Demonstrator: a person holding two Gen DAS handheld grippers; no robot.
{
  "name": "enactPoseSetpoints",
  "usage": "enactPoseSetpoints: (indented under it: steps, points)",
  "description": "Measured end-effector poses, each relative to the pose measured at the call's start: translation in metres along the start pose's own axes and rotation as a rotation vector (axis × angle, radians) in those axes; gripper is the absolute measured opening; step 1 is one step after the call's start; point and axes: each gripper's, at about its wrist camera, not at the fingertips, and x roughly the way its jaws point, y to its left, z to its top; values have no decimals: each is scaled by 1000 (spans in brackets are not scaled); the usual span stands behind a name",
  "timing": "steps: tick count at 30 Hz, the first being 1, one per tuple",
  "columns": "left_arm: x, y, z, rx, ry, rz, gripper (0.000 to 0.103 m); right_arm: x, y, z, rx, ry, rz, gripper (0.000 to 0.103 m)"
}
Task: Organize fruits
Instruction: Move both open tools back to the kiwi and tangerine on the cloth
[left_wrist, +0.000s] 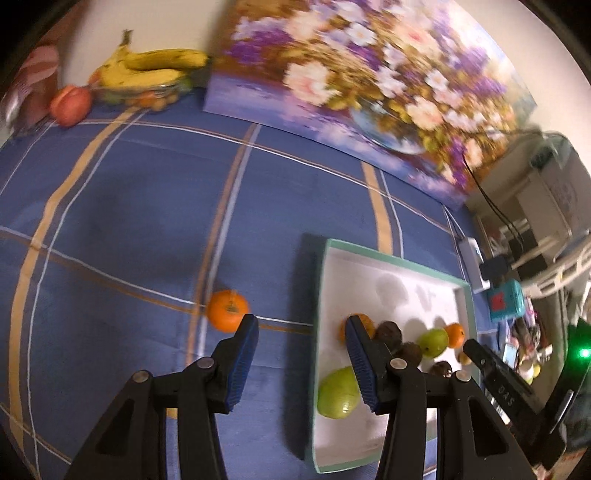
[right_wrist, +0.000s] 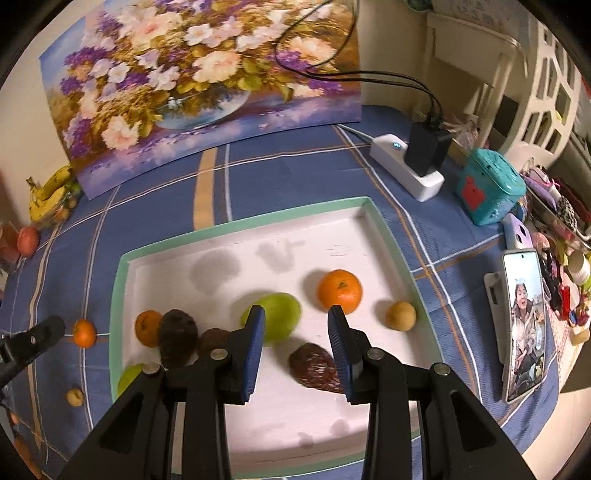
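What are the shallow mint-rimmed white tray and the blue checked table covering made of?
The shallow mint-rimmed white tray looks like matte cardboard, perhaps a box lid: thin straight walls, folded corners, no gloss. The blue checked table covering looks like woven cloth: soft, dull, with faint creases.

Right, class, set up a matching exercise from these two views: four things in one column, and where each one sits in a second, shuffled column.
Things:
1. bananas
2. small orange
3. phone
4. green fruit

Places:
A. inside the white tray
B. on the blue cloth, left of the tray
C. propped upright, right of the tray
D. far left corner, beside the flower painting

Pairs: 1-D, 2-B, 3-C, 4-A
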Motion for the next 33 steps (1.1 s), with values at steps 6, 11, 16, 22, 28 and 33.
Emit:
enactPoseSetpoints:
  steps: [6,11,16,22,28,33]
  points:
    - [-10,23,5,-67,-27,17,52,-3,20,1,-52,-8,36,36]
    - [-12,30,6,-89,-36,36,52,-5,29,0,-70,-10,56,36]
    - [-7,30,4,-89,-23,71,63,-4,31,0,-75,-5,70,36]
    - [0,36,1,-102,-4,136,81,6,34,-3,-107,31,42,70]
    - [2,40,-1,-99,-12,171,96,14,37,-7,-132,57,33,72]
    - [3,41,-1,-103,-15,184,100,17,40,-8,-141,67,33,72]
